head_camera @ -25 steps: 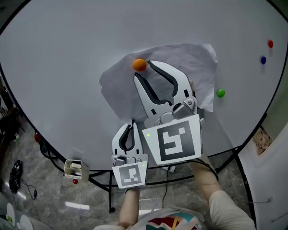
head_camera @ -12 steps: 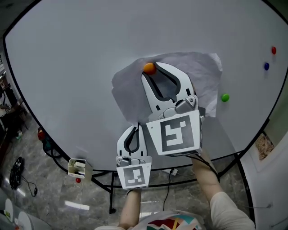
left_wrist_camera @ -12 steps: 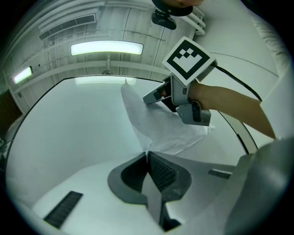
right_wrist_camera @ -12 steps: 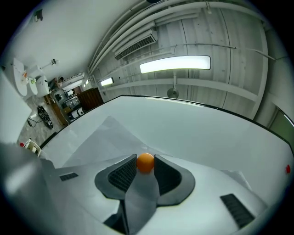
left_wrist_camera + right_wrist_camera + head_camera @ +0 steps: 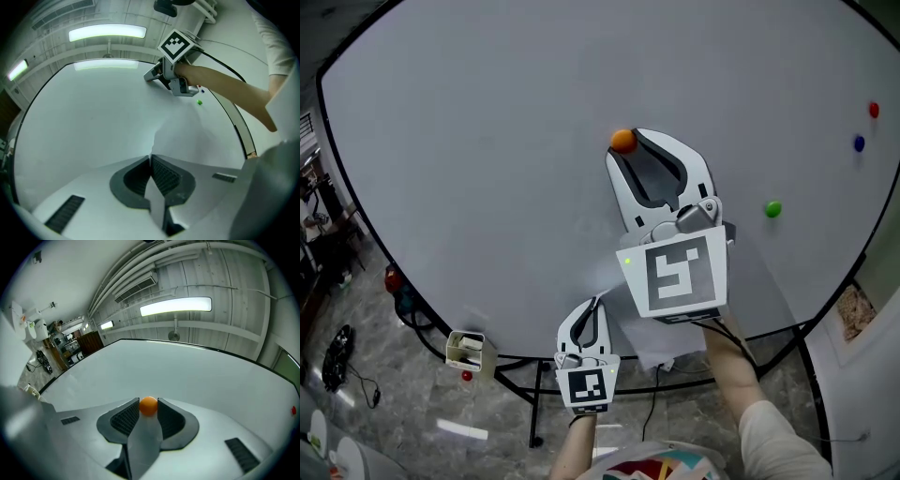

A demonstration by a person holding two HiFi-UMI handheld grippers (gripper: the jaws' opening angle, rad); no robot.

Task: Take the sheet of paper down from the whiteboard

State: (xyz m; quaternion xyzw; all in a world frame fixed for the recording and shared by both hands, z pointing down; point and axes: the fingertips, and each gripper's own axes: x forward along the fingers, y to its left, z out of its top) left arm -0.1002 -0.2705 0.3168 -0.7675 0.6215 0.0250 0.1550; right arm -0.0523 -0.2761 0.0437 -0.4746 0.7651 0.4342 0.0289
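Note:
The white sheet of paper (image 5: pixel 649 339) hangs off the whiteboard (image 5: pixel 487 141), low by its bottom edge. My left gripper (image 5: pixel 593 302) is shut on the sheet's edge; in the left gripper view the paper (image 5: pixel 187 136) rises from between the closed jaws of the left gripper (image 5: pixel 151 157). Higher up, my right gripper (image 5: pixel 630 142) is shut on the orange magnet (image 5: pixel 622 141) against the board. The right gripper view shows that magnet (image 5: pixel 148 406) pinched at the tips of the right gripper (image 5: pixel 149 401). The marker cube hides most of the sheet in the head view.
A green magnet (image 5: pixel 772 209), a blue magnet (image 5: pixel 859 143) and a red magnet (image 5: pixel 874 110) sit on the board's right side. A small holder (image 5: pixel 467 349) hangs at the board's lower left edge. The black stand and stone floor lie below.
The sheet has come out from under the orange magnet and dropped. My left gripper moved down with it toward the board's bottom edge. The right gripper stayed on the magnet.

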